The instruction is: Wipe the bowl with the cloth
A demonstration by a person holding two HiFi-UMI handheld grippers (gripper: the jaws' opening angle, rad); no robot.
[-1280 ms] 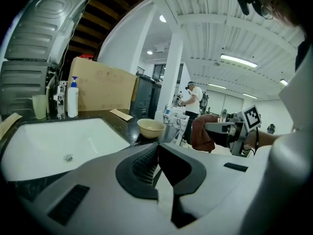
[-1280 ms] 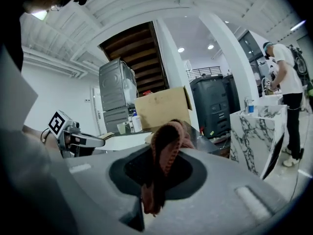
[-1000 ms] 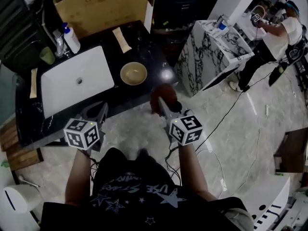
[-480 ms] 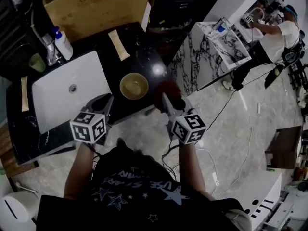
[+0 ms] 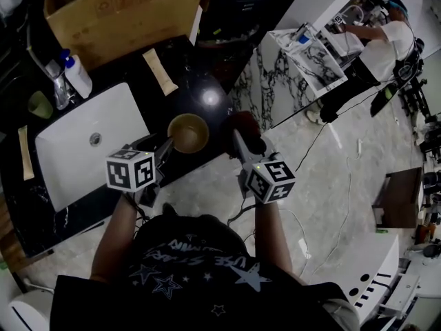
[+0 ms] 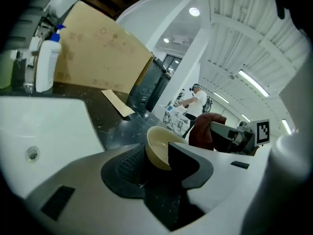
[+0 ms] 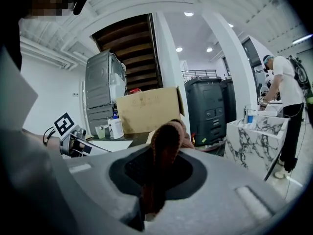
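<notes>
Wiping is judged not yet begun. The bowl (image 5: 188, 132), pale and empty, is seen upright on the dark counter (image 5: 193, 92) at the centre of the head view, just right of the white sink (image 5: 69, 157). The left gripper (image 5: 160, 149) is held at the bowl's lower-left side. Its jaws have just been opening and are seen spread wide in the left gripper view, with the bowl's near wall shown at their far end. Whether the rim is already between the pads or just beyond them cannot be settled from that view, and no pressing on it is seen. The right gripper (image 5: 241, 138) is clenched on the cloth (image 7: 164, 146), a dark reddish bundle that is pinched between the pads and bulges past them. The cloth is held right of the bowl, near it but apart from it, over the counter's edge. By this reading nearly all of the task is left: the bowl is to be steadied, the cloth lowered into it, and the inside rubbed round.
</notes>
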